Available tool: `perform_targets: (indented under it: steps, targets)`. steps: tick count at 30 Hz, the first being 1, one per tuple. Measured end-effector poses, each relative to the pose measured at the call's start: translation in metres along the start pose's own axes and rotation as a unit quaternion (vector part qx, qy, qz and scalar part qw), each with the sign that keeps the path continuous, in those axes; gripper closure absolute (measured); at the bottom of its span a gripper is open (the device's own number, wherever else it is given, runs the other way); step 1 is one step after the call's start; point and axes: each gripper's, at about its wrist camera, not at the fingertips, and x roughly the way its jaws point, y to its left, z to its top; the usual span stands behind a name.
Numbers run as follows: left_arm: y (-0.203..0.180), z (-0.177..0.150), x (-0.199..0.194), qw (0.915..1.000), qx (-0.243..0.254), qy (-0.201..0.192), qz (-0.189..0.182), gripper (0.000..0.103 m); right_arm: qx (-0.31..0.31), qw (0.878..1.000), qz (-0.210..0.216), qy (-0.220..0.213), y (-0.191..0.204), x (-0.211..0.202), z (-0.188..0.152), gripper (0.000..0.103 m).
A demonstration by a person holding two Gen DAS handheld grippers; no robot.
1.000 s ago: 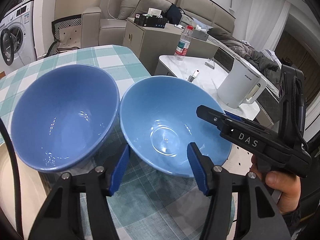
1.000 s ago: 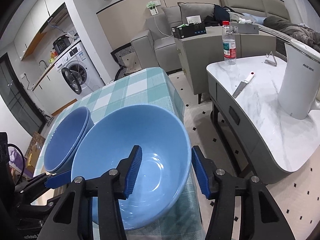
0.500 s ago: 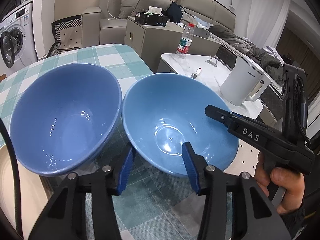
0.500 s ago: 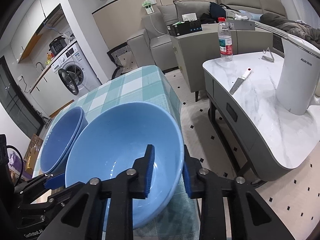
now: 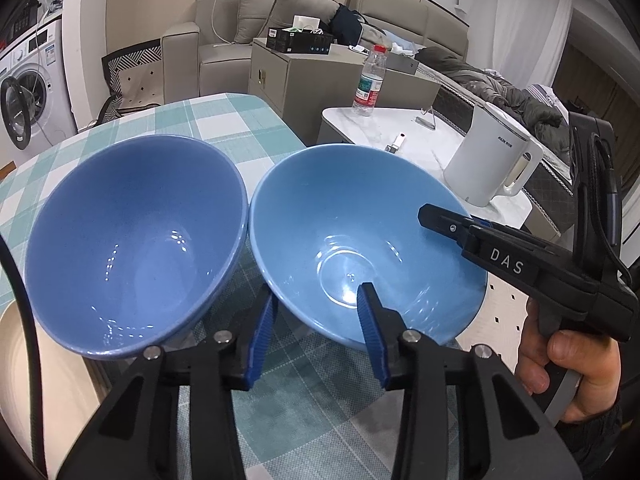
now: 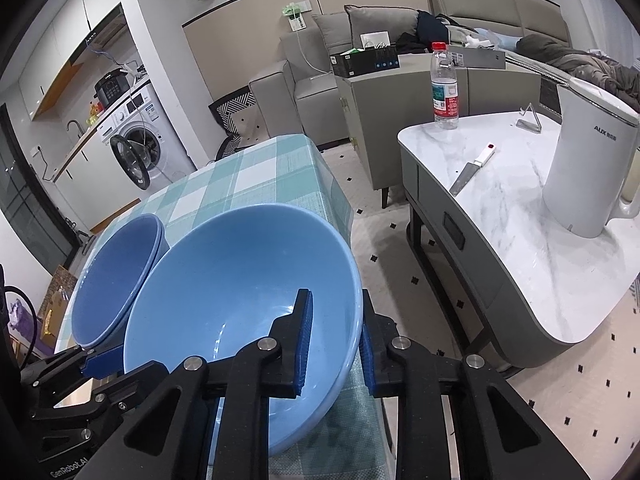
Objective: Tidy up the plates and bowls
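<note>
Two grips now firm: our right gripper [image 6: 334, 344] has pinched shut on the light blue glossy bowl [image 6: 240, 304], our left gripper [image 5: 316, 336] straddling its near rim half-closed, beside the darker blue stacked bowls [image 5: 132, 236] on the checked tablecloth [image 5: 192, 120], ready to lift.

The lighter blue bowl [image 5: 352, 240] is sitting beside the darker blue bowl [image 5: 132, 240] on a teal-and-white checked cloth [image 5: 224, 120]. Blue pads [image 6: 303, 340] are lining black fingers. A white kettle [image 6: 592, 164] is standing on white marble [image 6: 520, 216].
</note>
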Motion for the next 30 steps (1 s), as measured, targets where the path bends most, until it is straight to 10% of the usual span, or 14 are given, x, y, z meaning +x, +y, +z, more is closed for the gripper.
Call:
perform_targets:
  steps: [30]
  targets:
    - [-0.011,0.010,-0.029,0.9987,0.019,-0.046,0.007,0.063,-0.003,0.999,-0.001,-0.048,0.005,-0.037,0.005,0.081]
